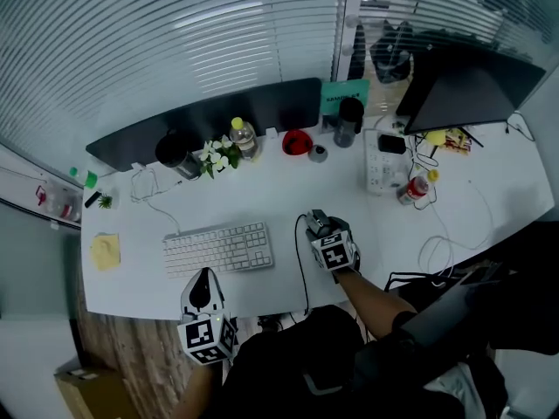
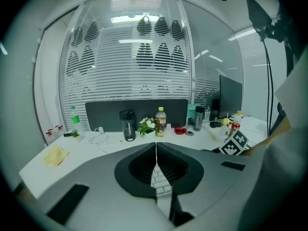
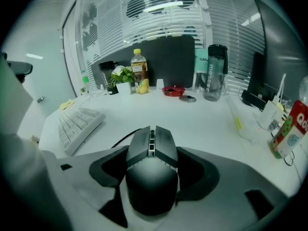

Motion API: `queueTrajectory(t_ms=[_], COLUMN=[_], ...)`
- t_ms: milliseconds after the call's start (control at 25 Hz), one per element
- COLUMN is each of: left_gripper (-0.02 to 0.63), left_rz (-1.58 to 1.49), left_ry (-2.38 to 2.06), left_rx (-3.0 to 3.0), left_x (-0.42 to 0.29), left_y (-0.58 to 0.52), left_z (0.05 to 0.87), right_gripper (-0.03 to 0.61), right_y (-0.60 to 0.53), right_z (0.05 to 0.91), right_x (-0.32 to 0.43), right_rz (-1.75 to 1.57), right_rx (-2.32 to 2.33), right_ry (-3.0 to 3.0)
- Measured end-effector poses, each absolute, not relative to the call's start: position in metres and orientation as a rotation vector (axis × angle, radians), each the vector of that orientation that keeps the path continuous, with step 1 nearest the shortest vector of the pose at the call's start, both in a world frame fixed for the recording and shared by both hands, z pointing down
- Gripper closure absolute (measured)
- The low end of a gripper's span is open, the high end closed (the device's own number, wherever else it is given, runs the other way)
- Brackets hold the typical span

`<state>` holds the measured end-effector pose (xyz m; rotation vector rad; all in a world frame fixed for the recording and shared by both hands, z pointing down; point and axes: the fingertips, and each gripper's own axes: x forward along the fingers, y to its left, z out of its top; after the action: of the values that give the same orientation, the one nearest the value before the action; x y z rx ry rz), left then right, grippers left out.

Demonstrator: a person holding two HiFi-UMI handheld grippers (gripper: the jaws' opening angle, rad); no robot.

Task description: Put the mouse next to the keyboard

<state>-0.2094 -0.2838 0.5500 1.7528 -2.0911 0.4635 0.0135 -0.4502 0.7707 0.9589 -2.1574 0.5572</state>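
My right tongs (image 3: pixel 153 154) clamped the dark, angular, matte mouse (image 3: pixel 152 179) by its flanks, right of the white keyboard (image 1: pixel 218 249); its underside was hidden. My left tongs (image 2: pixel 155 150) were pressed together, empty.

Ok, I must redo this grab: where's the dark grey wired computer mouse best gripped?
Probably grip the dark grey mouse across its two long sides, from its rounded rear: they run near parallel, and the cable leaves the front. The right gripper holds it so.
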Motion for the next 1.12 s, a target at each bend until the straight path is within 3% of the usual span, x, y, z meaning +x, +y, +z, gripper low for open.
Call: queueTrajectory(t_ms=[1120], left_gripper=[0.584], left_rz=[0.447], left_ry=[-2.086], left_rx=[1.785], left_x=[-0.220], left_y=[-0.274], left_z=[0.548], right_gripper=[0.275], right_y=[-0.456], right_z=[0.776], right_x=[0.015], right_rz=[0.493], right_rx=[0.993], right_ry=[-2.157])
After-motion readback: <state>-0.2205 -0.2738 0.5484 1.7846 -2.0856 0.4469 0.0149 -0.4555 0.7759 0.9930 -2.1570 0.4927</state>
